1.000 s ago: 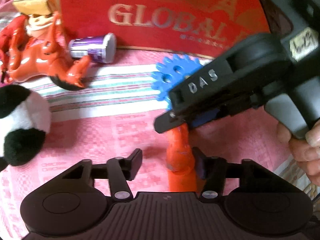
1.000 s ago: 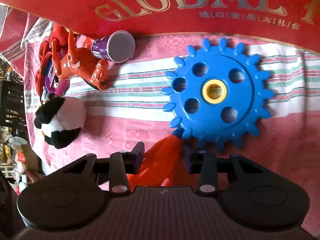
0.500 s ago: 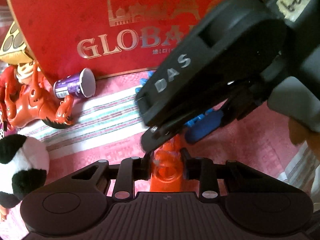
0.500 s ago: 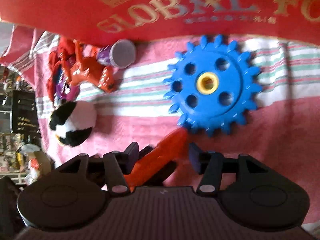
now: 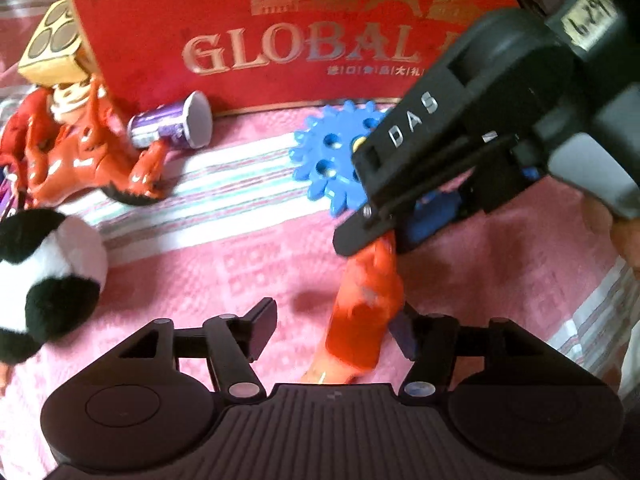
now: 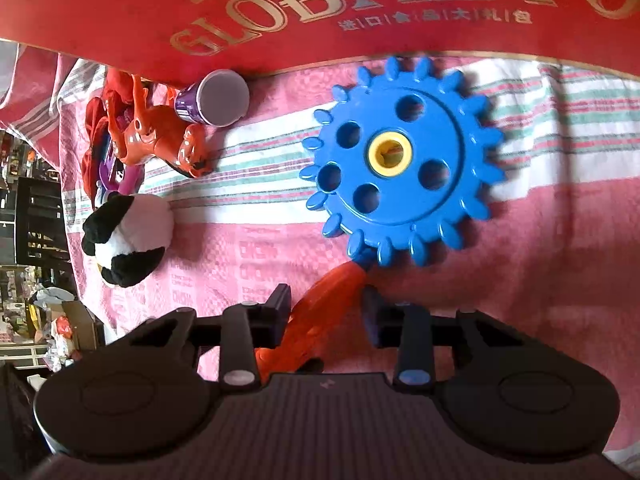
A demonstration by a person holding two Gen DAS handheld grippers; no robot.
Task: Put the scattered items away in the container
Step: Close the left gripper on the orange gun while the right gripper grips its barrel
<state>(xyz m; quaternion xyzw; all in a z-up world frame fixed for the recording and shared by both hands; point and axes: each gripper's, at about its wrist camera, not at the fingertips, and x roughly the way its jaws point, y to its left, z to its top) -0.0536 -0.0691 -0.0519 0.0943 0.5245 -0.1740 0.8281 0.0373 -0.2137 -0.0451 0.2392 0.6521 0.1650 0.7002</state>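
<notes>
An orange plastic toy piece (image 5: 366, 308) lies on the pink cloth, its far end by a blue gear wheel (image 6: 404, 160). My left gripper (image 5: 334, 330) is open, the orange piece against its right finger. My right gripper (image 6: 326, 312) is closed around the same orange piece (image 6: 320, 312) and shows in the left wrist view (image 5: 376, 236) clamped over its far end. The red "GLOBAL" box (image 5: 304, 28) stands behind.
An orange dinosaur toy (image 5: 80, 152), a purple cup on its side (image 5: 172, 124) and a black-and-white plush (image 5: 44, 276) lie at the left. A person's hand (image 5: 624, 240) holds the right gripper. The cloth's edge and room clutter (image 6: 36, 280) show at far left.
My left gripper was shut on the orange piece half a second ago and has opened. My right gripper has closed on the piece. The view has dropped back toward the cloth.
</notes>
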